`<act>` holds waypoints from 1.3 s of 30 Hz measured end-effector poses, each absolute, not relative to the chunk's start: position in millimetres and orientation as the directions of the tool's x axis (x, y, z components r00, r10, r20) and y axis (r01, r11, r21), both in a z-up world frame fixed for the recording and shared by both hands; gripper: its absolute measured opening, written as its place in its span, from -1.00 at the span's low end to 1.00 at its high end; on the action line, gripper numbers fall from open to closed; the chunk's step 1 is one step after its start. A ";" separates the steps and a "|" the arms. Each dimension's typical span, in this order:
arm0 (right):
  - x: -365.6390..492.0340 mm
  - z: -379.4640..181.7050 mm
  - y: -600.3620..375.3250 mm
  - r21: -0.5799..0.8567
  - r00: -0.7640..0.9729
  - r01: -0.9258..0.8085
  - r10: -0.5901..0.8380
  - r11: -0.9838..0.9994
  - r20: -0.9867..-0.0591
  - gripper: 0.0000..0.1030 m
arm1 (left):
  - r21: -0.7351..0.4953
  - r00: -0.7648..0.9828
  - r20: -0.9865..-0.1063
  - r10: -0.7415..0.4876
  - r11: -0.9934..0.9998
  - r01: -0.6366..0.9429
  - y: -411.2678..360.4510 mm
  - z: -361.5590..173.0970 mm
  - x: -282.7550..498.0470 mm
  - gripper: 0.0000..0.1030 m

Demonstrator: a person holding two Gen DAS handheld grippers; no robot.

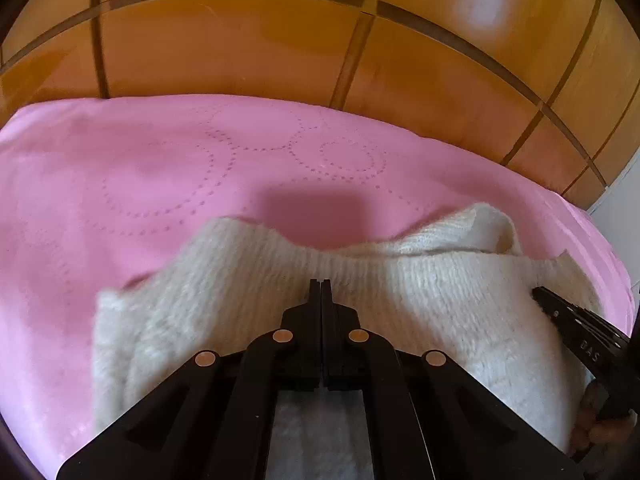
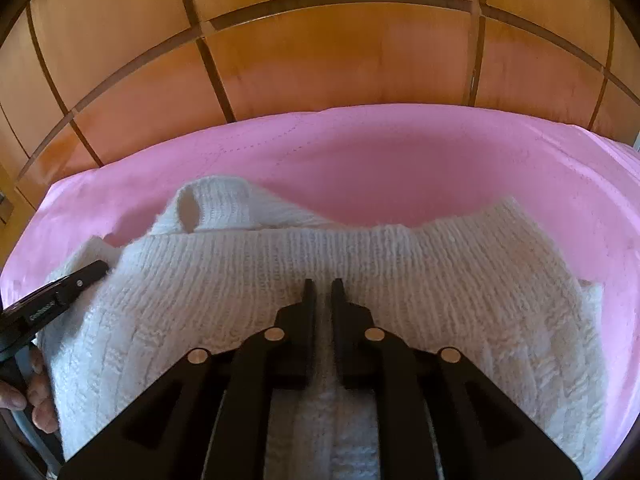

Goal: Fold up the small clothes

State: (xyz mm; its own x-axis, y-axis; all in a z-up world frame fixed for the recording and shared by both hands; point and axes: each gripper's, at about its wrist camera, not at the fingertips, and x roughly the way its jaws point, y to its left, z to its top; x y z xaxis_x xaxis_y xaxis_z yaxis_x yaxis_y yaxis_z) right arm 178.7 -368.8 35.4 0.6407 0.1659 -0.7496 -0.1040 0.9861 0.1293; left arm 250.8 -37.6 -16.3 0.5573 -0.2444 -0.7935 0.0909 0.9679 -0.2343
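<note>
White knit sweater (image 1: 400, 300) lies rumpled on the pink blanket (image 1: 160, 184), at its near edge, wooden panels (image 1: 240, 48) beyond. Left gripper (image 1: 321, 286) over the sweater's middle, fingers clenched tight together; whether any knit is pinched between them cannot be told. Right gripper (image 2: 323, 286) also over the sweater, fingers nearly closed, a narrow slit between the tips with knit showing through; grasp unclear. A hand (image 2: 38, 392) shows at the sweater's edge.

Both wrist views close, angled down over white knit (image 1: 360, 300), pink cover (image 2: 400, 152); shared: wood panels behind.
</note>
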 end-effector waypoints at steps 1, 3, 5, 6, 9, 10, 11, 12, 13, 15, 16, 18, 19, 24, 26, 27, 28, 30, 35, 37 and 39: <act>175.6 38.6 -368.0 0.136 0.645 -0.102 0.170 0.985 -0.746 -0.57 | -0.236 0.565 -0.788 -0.245 0.968 0.090 -36.9 -13.1 245.6 -1.00; 164.8 48.8 -369.7 0.158 0.666 -0.101 0.184 0.982 -0.723 0.11 | -0.248 0.589 -0.766 -0.258 0.964 0.100 -31.4 -1.1 228.3 -0.49; 147.7 60.6 -368.8 0.155 0.697 -0.111 0.188 0.982 -0.692 0.30 | -0.266 0.623 -0.734 -0.270 0.959 0.103 -22.9 9.8 205.0 0.09; 141.6 62.3 -365.2 0.152 0.701 -0.125 0.196 0.980 -0.686 0.30 | -0.273 0.639 -0.719 -0.275 0.956 0.105 -21.3 13.2 197.9 0.14; 109.3 67.8 -353.6 0.172 0.695 -0.196 0.261 0.965 -0.670 0.32 | -0.269 0.654 -0.701 -0.284 0.955 0.127 -12.1 19.0 164.5 0.14; 94.6 68.0 -347.2 0.180 0.687 -0.235 0.294 0.955 -0.664 0.37 | -0.254 0.663 -0.699 -0.268 0.960 0.119 -8.4 18.2 152.5 0.14; 82.3 66.6 -341.0 0.183 0.681 -0.268 0.320 0.946 -0.659 0.45 | -0.247 0.664 -0.701 -0.262 0.962 0.118 -7.1 15.7 147.1 0.14; 70.5 64.3 -335.7 0.183 0.675 -0.294 0.340 0.938 -0.656 0.49 | -0.244 0.659 -0.706 -0.258 0.963 0.116 -4.0 12.1 140.6 0.14; 55.5 57.4 -328.2 0.175 0.662 -0.326 0.356 0.929 -0.660 0.55 | -0.229 0.649 -0.723 -0.237 0.968 0.098 -0.1 4.0 135.5 0.14; 45.3 39.9 -315.9 0.118 0.645 -0.343 0.325 0.932 -0.691 0.59 | -0.195 0.620 -0.758 -0.200 0.978 0.077 4.1 -13.3 134.3 0.14; 40.9 27.0 -313.1 0.070 0.648 -0.337 0.285 0.939 -0.706 0.60 | -0.182 0.622 -0.759 -0.192 0.980 0.081 4.5 -19.4 133.6 0.14; 34.1 16.9 -313.7 0.015 0.669 -0.331 0.246 0.943 -0.701 0.60 | -0.122 0.637 -0.757 -0.145 0.989 0.081 -3.4 -14.2 130.2 0.14; 30.7 20.8 -315.3 0.011 0.668 -0.329 0.241 0.944 -0.704 0.60 | -0.090 0.644 -0.756 -0.120 0.993 0.079 -8.8 -8.9 128.1 0.14; 20.8 43.9 -360.9 0.077 0.702 -0.229 0.219 0.970 -0.678 0.69 | -0.212 0.642 -0.720 -0.265 0.964 0.159 -25.8 12.7 103.8 0.14; 21.0 42.9 -391.1 0.120 0.702 -0.153 0.193 0.981 -0.686 0.69 | -0.223 0.621 -0.718 -0.314 0.949 0.221 -42.0 12.5 91.8 0.15; 23.7 42.7 -400.5 0.129 0.700 -0.125 0.180 0.984 -0.691 0.69 | -0.224 0.605 -0.725 -0.331 0.943 0.247 -49.3 8.4 86.5 0.15; 23.6 36.5 -419.4 0.145 0.692 -0.069 0.152 0.987 -0.706 0.69 | -0.218 0.580 -0.743 -0.334 0.940 0.262 -57.6 -0.9 83.9 0.15; 27.1 17.0 -456.2 0.221 0.656 0.023 0.152 0.975 -0.739 0.66 | -0.175 0.565 -0.771 -0.292 0.951 0.253 -66.3 -17.3 83.2 0.23; 20.8 12.6 -466.6 0.264 0.698 0.008 0.184 0.964 -0.692 0.73 | -0.188 0.575 -0.766 -0.286 0.956 0.224 -66.2 -7.5 85.8 0.31; 21.1 11.4 -453.9 0.189 0.710 0.004 0.131 0.982 -0.692 0.78 | -0.187 0.592 -0.758 -0.275 0.960 0.207 -62.2 1.9 85.1 0.31; 20.3 10.3 -447.3 0.141 0.720 0.015 0.087 0.990 -0.688 0.80 | -0.150 0.612 -0.755 -0.235 0.971 0.188 -59.5 8.3 86.0 0.39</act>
State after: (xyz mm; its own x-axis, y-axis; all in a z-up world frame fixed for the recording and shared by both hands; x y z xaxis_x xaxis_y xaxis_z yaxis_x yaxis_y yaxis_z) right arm 20.3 -447.3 10.3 0.7201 0.0871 -0.6884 0.0152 0.9899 0.1411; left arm 86.0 -59.5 8.3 0.6121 -0.2347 -0.7552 0.1878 0.9708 -0.1496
